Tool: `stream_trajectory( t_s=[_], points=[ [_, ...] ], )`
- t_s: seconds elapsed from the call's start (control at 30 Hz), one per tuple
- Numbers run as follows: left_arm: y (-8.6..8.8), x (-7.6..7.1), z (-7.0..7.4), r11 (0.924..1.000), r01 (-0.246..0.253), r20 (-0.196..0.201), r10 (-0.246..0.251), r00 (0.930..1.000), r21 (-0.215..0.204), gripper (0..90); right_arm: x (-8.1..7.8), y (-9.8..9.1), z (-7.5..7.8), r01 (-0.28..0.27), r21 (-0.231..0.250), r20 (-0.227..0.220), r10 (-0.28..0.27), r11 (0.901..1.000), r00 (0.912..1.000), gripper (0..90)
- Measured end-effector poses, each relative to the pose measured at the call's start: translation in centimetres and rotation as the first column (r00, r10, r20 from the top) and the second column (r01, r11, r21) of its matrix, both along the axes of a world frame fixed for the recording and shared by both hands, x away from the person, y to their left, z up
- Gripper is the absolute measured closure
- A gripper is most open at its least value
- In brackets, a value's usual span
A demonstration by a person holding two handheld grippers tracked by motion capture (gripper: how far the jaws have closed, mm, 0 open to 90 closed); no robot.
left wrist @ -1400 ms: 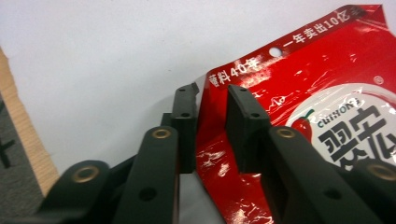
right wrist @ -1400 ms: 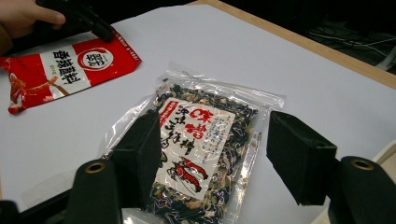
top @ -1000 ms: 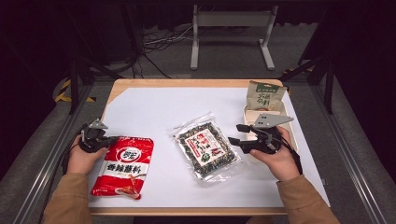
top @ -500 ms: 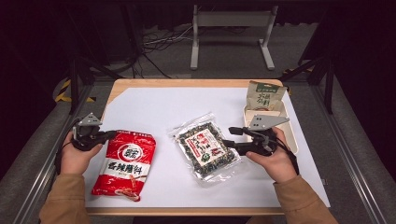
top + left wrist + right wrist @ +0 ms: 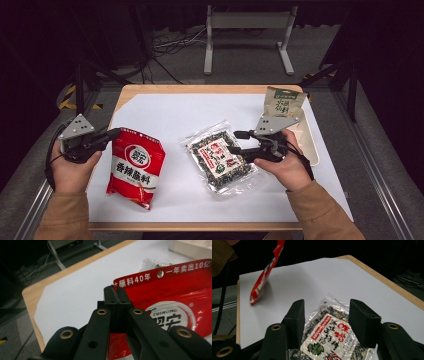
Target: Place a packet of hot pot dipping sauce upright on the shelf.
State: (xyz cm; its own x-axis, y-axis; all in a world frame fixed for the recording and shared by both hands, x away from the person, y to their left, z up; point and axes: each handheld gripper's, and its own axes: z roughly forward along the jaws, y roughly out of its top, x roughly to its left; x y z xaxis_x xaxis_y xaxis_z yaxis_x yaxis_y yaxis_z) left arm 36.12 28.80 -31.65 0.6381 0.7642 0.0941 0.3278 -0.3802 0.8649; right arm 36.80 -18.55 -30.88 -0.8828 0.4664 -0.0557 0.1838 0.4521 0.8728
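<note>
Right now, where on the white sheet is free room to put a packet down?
Free: the far strip behind the red packet and the clear seaweed packet, and the near right corner. Crowded: the right edge, with the beige tray and green packet.

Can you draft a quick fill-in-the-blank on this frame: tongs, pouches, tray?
1. The left tongs are shut on the top corner of the ____ plastic pouch.
2. The right tongs stand ____ above the clear plastic pouch of dark dried bits.
3. The green-and-tan paper pouch stands in the cream tray at the table's far ____ corner.

Missing words: red; open; right
</note>
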Motion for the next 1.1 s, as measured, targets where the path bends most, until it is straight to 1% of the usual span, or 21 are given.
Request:
stream_trajectory(
  t_s=[0.07, 0.1, 0.13, 0.23, 0.27, 0.3, 0.33, 0.37, 0.43, 0.47, 0.5, 0.57, 0.7, 0.77, 0.83, 0.87, 0.9, 0.93, 0.97, 1.0, 1.1],
  points=[
    [-0.3, -0.8, 0.9, 0.9983, 0.037, 0.031, -0.035, 0.9989, -0.046, 90.0, -0.2, 0.6, 0.3, -0.019, 0.002, 0.0, 0.019, 0.9998, 0.9998, 45.9],
    [-0.3, -0.8, 0.9, 0.9983, 0.037, 0.031, -0.035, 0.9989, -0.046, 90.0, -0.2, 0.9, 0.4, -0.027, 0.006, -0.001, 0.027, 0.9996, 0.9996, 45.6],
    [-0.8, -1.6, 1.7, 0.9963, 0.067, 0.065, -0.063, 0.9959, -0.055, 90.0, -0.3, 1.2, 0.5, -0.038, 0.008, 0.003, 0.038, 0.9992, 0.9993, 45.4],
    [-1.5, -2.7, 2.6, 0.9917, 0.113, 0.105, -0.107, 0.9887, -0.061, 90.0, -0.5, 1.8, 0.7, -0.057, 0.006, 0.014, 0.057, 0.9984, 0.9983, 45.0],
    [-1.8, -3.1, 3.0, 0.9889, 0.136, 0.123, -0.128, 0.984, -0.06, 90.0, -0.5, 2.0, 0.8, -0.064, 0.005, 0.016, 0.064, 0.998, 0.9978, 44.9],
    [-1.8, -3.1, 3.0, 0.9889, 0.136, 0.123, -0.128, 0.984, -0.06, 90.0, -0.5, 2.0, 0.8, -0.064, 0.005, 0.016, 0.064, 0.998, 0.9978, 44.9],
    [-2.1, -3.6, 3.5, 0.9831, 0.175, 0.146, -0.165, 0.9754, -0.055, 90.0, -0.6, 2.3, 0.9, -0.077, 0.004, 0.023, 0.077, 0.997, 0.9968, 44.5],
    [-2.1, -3.6, 3.5, 0.9831, 0.175, 0.146, -0.165, 0.9754, -0.055, 90.0, -0.6, 2.3, 0.9, -0.077, 0.004, 0.023, 0.077, 0.997, 0.9968, 44.5],
    [-3.1, -4.5, 4.2, 0.9766, 0.209, 0.175, -0.197, 0.9647, -0.053, 90.0, -0.7, 2.4, 1.2, -0.085, 0.006, 0.037, 0.085, 0.9964, 0.9957, 43.5],
    [-3.1, -4.5, 4.2, 0.9766, 0.209, 0.175, -0.197, 0.9647, -0.053, 90.0, -0.6, 2.4, 1.2, -0.085, 0.008, 0.037, 0.085, 0.9963, 0.9957, 43.3],
    [-3.6, -4.8, 4.6, 0.9749, 0.218, 0.2, -0.206, 0.958, -0.043, 90.0, -0.5, 2.4, 1.2, -0.083, 0.01, 0.039, 0.083, 0.9965, 0.9958, 43.1],
    [-3.9, -4.8, 4.7, 0.9727, 0.227, 0.209, -0.212, 0.9547, -0.05, 90.0, -0.3, 2.5, 1.3, -0.081, 0.011, 0.042, 0.081, 0.9966, 0.9959, 42.9],
    [-4.3, -4.4, 4.6, 0.9718, 0.226, 0.205, -0.209, 0.9562, -0.066, 90.0, 0.2, 2.8, 1.3, -0.076, 0.012, 0.046, 0.075, 0.9971, 0.9962, 41.7],
    [-4.6, -4.3, 4.5, 0.9669, 0.244, 0.198, -0.225, 0.9541, -0.076, 90.0, 0.3, 3.3, 1.2, -0.08, 0.008, 0.045, 0.079, 0.9968, 0.9958, 40.7],
    [-4.9, -4.5, 4.6, 0.9586, 0.272, 0.193, -0.252, 0.9483, -0.085, 90.0, 0.3, 3.8, 1.1, -0.093, 0.008, 0.042, 0.093, 0.9956, 0.9948, 39.6],
    [-5.1, -4.6, 4.7, 0.955, 0.287, 0.2, -0.268, 0.9424, -0.074, 90.0, 0.2, 4.1, 1.0, -0.106, 0.008, 0.041, 0.106, 0.9943, 0.9936, 39.1],
    [-5.4, -4.9, 4.8, 0.9488, 0.305, 0.198, -0.285, 0.9378, -0.08, 90.0, 0.1, 4.5, 0.9, -0.119, 0.008, 0.042, 0.118, 0.9929, 0.9921, 38.3],
    [-5.7, -5.1, 5.0, 0.9425, 0.326, 0.208, -0.305, 0.9294, -0.074, 90.0, 0.1, 4.8, 0.8, -0.128, 0.009, 0.045, 0.128, 0.9917, 0.9908, 37.3],
    [-5.7, -5.1, 5.0, 0.9425, 0.326, 0.208, -0.305, 0.9294, -0.074, 90.0, 0.1, 4.8, 0.8, -0.128, 0.009, 0.045, 0.128, 0.9917, 0.9908, 37.3],
    [-6.2, -5.5, 5.2, 0.9342, 0.35, 0.218, -0.329, 0.9189, -0.068, 90.0, 0.0, 5.1, 0.7, -0.133, 0.009, 0.047, 0.132, 0.9911, 0.9901, 36.8],
    [-7.3, -6.2, 5.6, 0.919, 0.391, 0.226, -0.37, 0.9011, -0.053, 90.0, 0.2, 5.8, 0.5, -0.135, 0.0, 0.056, 0.135, 0.9908, 0.9893, 35.8]
  ],
)
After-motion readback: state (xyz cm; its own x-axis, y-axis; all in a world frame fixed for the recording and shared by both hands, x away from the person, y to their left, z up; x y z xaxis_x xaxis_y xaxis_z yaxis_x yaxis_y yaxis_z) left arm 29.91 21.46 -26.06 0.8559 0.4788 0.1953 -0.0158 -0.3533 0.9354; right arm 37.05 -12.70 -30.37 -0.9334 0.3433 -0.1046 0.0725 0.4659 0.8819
